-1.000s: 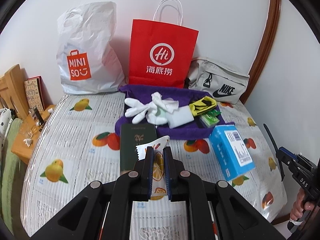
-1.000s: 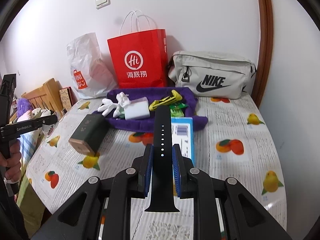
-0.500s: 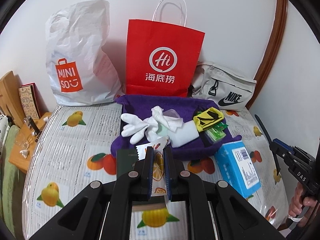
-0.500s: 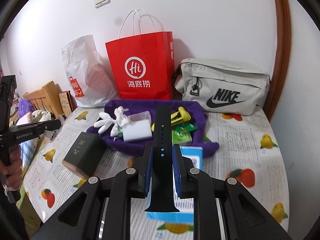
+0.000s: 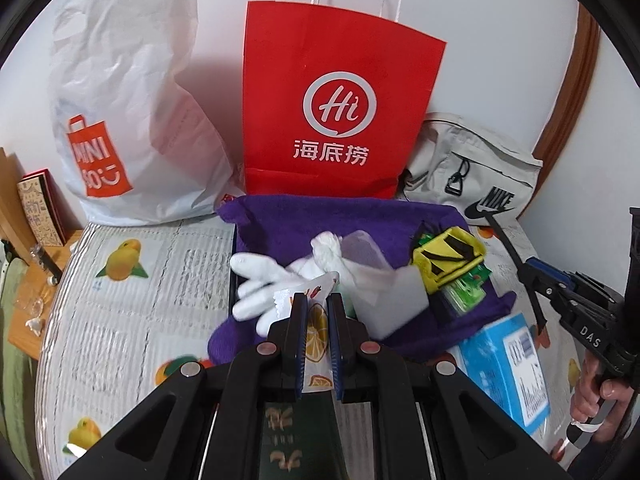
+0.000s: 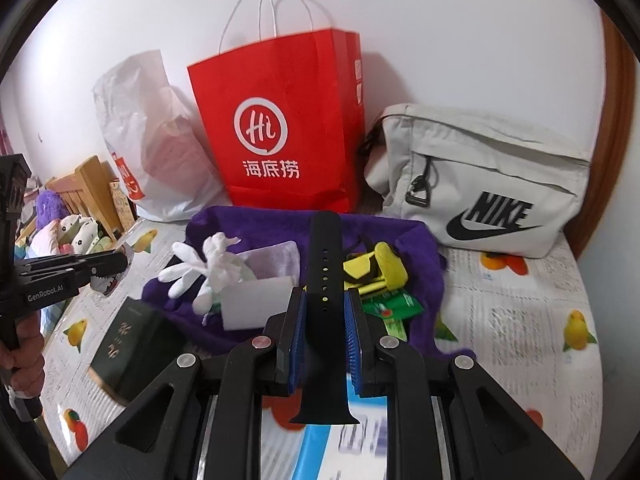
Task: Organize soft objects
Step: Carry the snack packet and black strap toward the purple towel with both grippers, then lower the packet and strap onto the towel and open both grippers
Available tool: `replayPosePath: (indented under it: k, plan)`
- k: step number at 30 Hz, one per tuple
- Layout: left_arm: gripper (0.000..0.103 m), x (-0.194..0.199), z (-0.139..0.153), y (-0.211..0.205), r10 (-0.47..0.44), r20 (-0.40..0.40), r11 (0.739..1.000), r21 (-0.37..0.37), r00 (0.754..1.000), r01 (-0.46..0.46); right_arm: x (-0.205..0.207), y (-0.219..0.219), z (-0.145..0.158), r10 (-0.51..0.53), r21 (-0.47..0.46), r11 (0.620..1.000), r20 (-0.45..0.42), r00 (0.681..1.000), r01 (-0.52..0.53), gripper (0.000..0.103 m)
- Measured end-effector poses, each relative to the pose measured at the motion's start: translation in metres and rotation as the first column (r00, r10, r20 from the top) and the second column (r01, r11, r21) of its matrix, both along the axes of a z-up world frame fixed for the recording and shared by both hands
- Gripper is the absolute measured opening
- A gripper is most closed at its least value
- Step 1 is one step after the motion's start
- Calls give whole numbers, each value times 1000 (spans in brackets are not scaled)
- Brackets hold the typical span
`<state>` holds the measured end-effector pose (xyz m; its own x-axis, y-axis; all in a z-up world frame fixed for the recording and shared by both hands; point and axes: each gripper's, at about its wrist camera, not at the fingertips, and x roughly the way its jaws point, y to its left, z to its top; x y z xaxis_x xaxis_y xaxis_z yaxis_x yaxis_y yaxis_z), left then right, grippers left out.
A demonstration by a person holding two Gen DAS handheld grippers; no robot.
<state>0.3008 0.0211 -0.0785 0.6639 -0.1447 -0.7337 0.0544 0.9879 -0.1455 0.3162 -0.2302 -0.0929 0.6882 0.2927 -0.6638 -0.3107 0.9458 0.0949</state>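
Left gripper [image 5: 318, 310]: jaws closed on a small fruit-printed sachet [image 5: 316, 320], held above the near edge of the purple cloth [image 5: 288, 224]. Right gripper [image 6: 325, 300]: jaws clamped on a black watch strap [image 6: 325, 264], which stands upright over the same cloth. On the cloth lie white gloves [image 6: 188, 268], a white pack [image 6: 256, 300] and a yellow item [image 6: 384, 268]; a red paper bag [image 6: 280, 120] stands behind on the bench [image 6: 520, 320].

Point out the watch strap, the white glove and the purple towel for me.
Watch strap [image 6: 325, 264], right wrist view, on its row of holes.
White glove [image 5: 260, 280], left wrist view, on the spread fingers.
Purple towel [image 5: 320, 216], left wrist view, on bare cloth at the back.
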Motion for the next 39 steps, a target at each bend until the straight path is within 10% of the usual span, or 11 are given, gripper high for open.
replayPosePath:
  k: [30,39]
  plan:
    - [12,89,-53,0,-24,-107,999,-36,994,20,88,13,-65,3,-93,995,-204,979,-23,20]
    - [33,78,-41,1,-45,-90,997,-66,995,40,71,4,-51,-2,-79,997,-165,986,-11,36]
